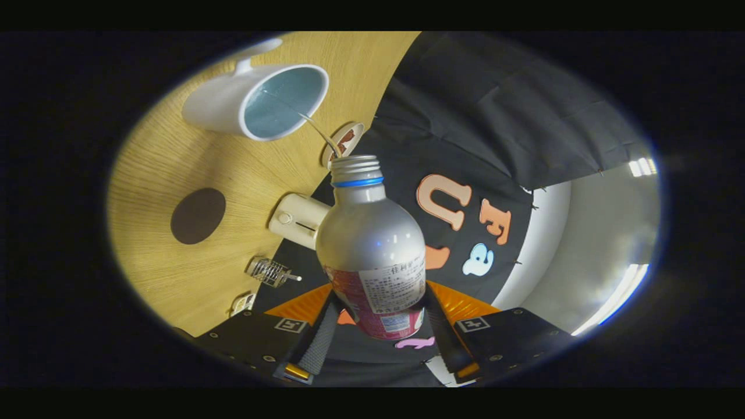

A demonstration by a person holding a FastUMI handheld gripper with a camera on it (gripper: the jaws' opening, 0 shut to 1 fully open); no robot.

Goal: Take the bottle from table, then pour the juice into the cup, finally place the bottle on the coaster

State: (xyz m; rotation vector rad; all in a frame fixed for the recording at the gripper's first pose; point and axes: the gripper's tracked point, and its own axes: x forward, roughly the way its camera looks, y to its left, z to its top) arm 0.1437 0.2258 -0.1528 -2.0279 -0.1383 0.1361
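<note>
Dim, fisheye-warped, glare on bottle (372,233)

— We see the bottle (371,233) between the fingers of the gripper (377,326) as brushed, matt metal, with a glossy paper or film label low on its body.

— And beyond the bottle's mouth, the cup (256,102) looks like smooth glazed ceramic (shiny on the rim).

— We read the table (157,169) under the cup as wood-grain, satin. The coaster (198,216) beside the bottle looks flat and matt.

— Behind the bottle, the wall (465,116) is matt, creased cloth.
</note>
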